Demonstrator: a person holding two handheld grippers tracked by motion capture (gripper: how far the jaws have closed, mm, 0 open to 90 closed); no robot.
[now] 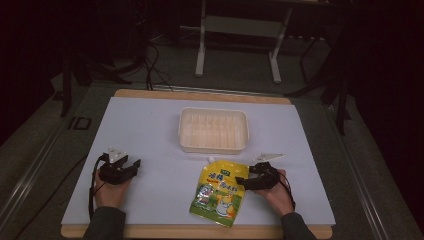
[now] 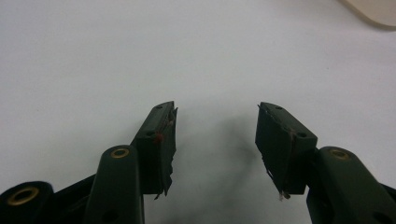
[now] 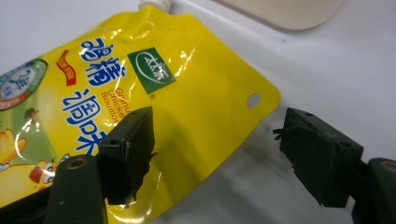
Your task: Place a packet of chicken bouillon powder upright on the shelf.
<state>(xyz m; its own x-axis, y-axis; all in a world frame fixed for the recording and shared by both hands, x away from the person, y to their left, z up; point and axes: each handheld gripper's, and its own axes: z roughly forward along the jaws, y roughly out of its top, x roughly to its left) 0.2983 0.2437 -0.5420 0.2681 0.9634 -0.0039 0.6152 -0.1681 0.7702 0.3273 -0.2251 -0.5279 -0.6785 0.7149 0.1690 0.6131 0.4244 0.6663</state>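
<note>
White table [image 1: 150, 130] under me: my right gripper [image 3: 215, 135], jaws spread, straddles the yellow pouch's [image 1: 218, 192] edge; I judge pinching comes next. Left gripper [image 2: 216, 126] waits open.

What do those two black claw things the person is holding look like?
The left black two-jaw claw and the right black two-jaw claw each carry a grey three-cornered plate on top and trail a black cable. Their arms have brass-coloured rivets, and the pads look frayed. The person wears dark sleeves.
</note>
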